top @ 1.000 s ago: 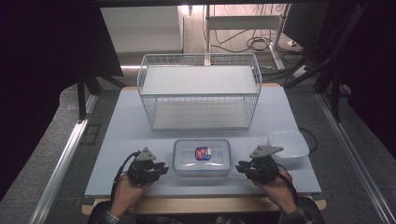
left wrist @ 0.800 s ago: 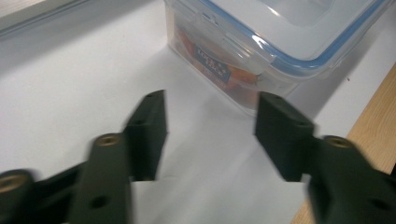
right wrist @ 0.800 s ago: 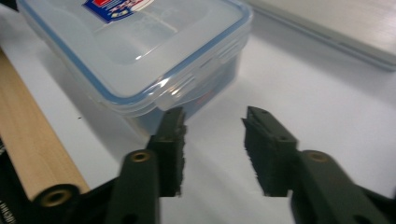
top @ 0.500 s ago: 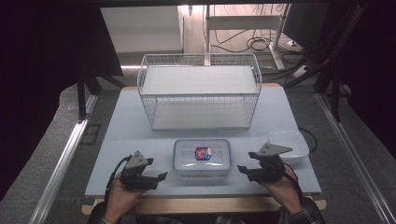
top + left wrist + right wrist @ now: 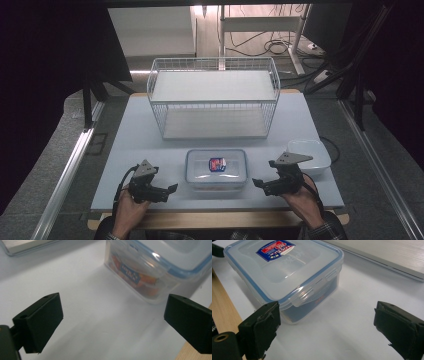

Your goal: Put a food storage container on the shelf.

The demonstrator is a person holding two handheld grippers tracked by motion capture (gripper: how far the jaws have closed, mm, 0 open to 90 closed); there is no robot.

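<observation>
Clear lidded container (image 5: 216, 169) sits at the near middle of the table (image 5: 150, 130), just in front of the wire basket (image 5: 214, 97). Lid has a blue rim seal and a red-blue label (image 5: 217, 163) on top. Lid on, snap flaps down at the visible end.

Left tool (image 5: 167, 189) is just left of the container, pointing at it, not touching. Right tool (image 5: 260, 184) mirrors it on the right side, also apart from the container. Each tool is held in a hand coming in from the near edge; grey three-cornered plates on top of both.

Both tools have just been opening; jaws now stand wide, nothing between them, nothing held.

Left gripper view: the tool (image 5: 112, 322) has bare table between its jaws and the container (image 5: 160, 270) is ahead and to the upper right. Through the clear wall this view shows orange-red contents with a blue printed patch, which the high view cannot resolve.

Right gripper view: the tool (image 5: 327, 327) also has table between its jaws; the container (image 5: 287, 272) is up left, one corner close behind the left jaw, contact not clear. This view gives the label (image 5: 275, 247) sharply and the two closed lid flaps, plus dark contents low inside. Wooden table edge runs along the left.

High view adds a white dish (image 5: 310, 155) on the table just behind the right tool, and the basket's white board shelf.
</observation>
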